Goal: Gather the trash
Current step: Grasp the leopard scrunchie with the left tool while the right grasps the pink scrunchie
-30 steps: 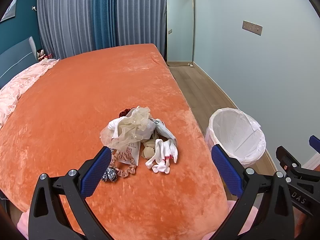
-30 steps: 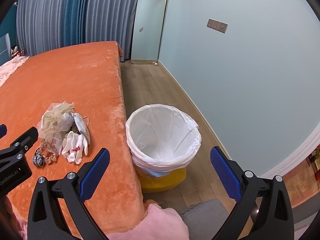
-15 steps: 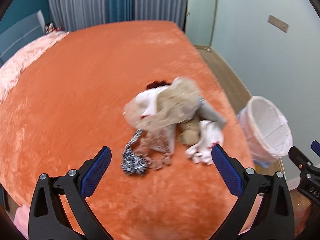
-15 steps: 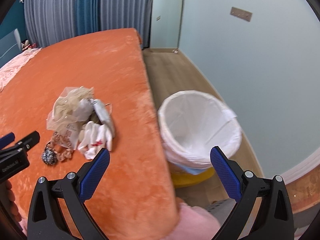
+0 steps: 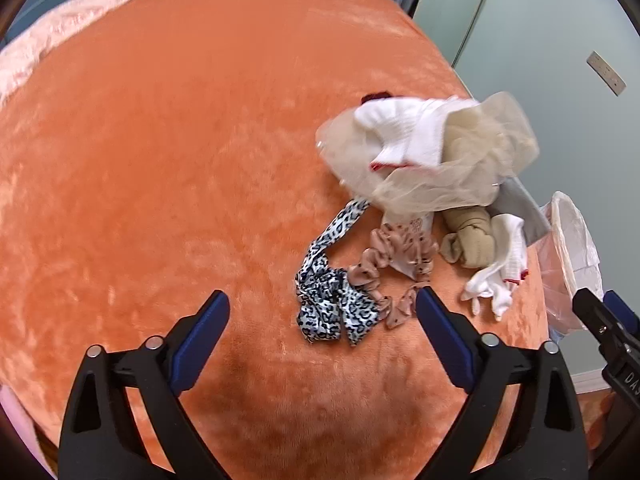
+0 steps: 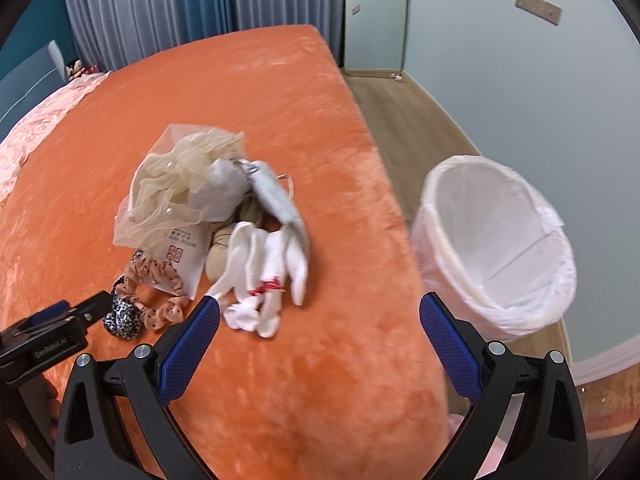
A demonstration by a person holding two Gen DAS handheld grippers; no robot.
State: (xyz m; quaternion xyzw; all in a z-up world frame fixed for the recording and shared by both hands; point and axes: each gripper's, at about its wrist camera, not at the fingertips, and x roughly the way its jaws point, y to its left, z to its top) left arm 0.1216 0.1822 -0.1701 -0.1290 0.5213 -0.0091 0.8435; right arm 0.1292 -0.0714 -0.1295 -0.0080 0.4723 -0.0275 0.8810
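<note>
Hovering low over the orange bedspread point(image 5: 160, 160), the left gripper point(image 5: 322, 312) is standing with its jaws spread wide and nothing between them; its blue pads point(image 5: 200, 336) are sitting apart above the plush cloth. Just ahead of its right pad, a leopard-print scrunchie point(image 5: 332, 304) is lying crumpled, touching a peach dotted scrunchie point(image 5: 384, 264) beside it. The right gripper point(image 6: 320, 316) is likewise gaping, gripping nothing, with its left pad just beside a bunch of white gloves point(image 6: 264, 272) marked with a little red.

Beyond these, the rest of the trash pile is resting near the bed's right edge: a tan rolled sock point(image 6: 220, 252), a white printed paper bag point(image 6: 180, 256), a grey cloth point(image 6: 276, 200), and, heaped on top, a sheer cream mesh point(image 6: 180, 184) dotted with pearls. In the left wrist view a white ribbed sock point(image 5: 404, 132) is showing through that mesh.

Off the bed's side, on the wooden floor point(image 6: 404, 120), a bin lined with a white bag point(image 6: 492, 240) is standing open-mouthed, well apart from the pile. Farther back, a pink quilt point(image 6: 44, 116) is covering the head of the bed, grey and blue curtains point(image 6: 180, 0) are hanging behind, and a tall mirror point(image 6: 376, 16) is leaning in the corner.
</note>
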